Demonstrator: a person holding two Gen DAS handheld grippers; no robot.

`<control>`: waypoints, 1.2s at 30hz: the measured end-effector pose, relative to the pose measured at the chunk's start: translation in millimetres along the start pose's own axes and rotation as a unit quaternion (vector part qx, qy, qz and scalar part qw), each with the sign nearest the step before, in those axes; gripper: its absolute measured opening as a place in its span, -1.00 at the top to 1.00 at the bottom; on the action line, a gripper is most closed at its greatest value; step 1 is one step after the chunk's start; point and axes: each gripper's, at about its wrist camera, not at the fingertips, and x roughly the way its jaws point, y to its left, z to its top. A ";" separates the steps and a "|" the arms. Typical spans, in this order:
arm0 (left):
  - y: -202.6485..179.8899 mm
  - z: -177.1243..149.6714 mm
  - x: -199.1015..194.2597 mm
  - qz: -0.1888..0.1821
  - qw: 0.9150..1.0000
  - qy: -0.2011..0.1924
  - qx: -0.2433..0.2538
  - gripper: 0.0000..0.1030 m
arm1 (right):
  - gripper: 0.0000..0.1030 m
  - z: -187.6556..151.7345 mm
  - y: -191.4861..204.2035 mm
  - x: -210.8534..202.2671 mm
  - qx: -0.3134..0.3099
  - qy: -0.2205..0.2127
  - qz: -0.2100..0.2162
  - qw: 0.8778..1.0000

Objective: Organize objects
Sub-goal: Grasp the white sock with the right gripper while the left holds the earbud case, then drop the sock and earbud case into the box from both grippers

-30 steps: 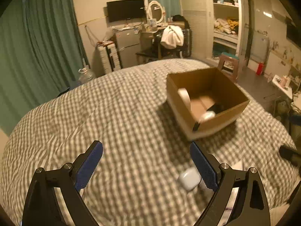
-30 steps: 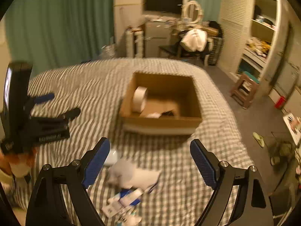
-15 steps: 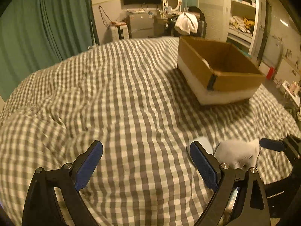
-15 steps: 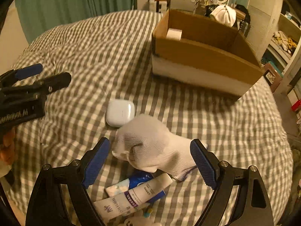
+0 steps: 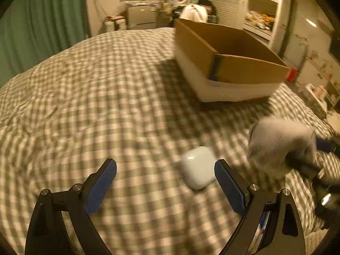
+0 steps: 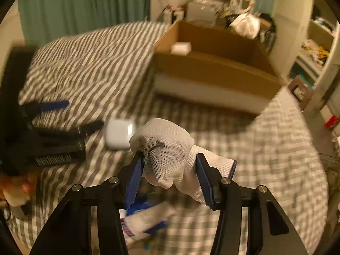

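Note:
My right gripper (image 6: 169,165) is shut on a white knit glove (image 6: 167,148), held just above the checked bedspread; the glove also shows blurred in the left wrist view (image 5: 280,142). A white earbuds case (image 5: 198,166) lies on the bed between my open left gripper's (image 5: 165,176) fingers, close to the right finger; it also shows in the right wrist view (image 6: 119,133). The cardboard box (image 5: 244,70) stands farther back, and in the right wrist view (image 6: 212,70) a white item shows inside it. The left gripper shows at the left of the right wrist view (image 6: 55,114).
Tubes and small packets (image 6: 144,223) lie on the bed under my right gripper. The checked bedspread (image 5: 95,95) stretches left. Green curtains, a desk and shelves stand beyond the bed.
My right gripper has closed on the glove and lifted it. My left gripper has moved forward so the earbuds case now sits between its fingers.

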 end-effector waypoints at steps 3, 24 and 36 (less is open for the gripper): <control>-18.3 -0.4 9.5 -0.015 1.000 0.000 0.022 -0.81 | 0.05 3.2 -18.7 -11.8 0.019 -0.019 -0.015 1.000; -48.2 -8.6 27.5 -0.024 0.996 0.036 0.074 -0.12 | 0.05 -3.0 -40.5 -3.3 0.043 -0.009 -0.010 0.999; -47.5 8.7 -33.3 -0.029 0.997 0.030 0.062 -0.12 | 0.05 1.9 -34.4 -30.8 0.037 -0.044 0.008 0.998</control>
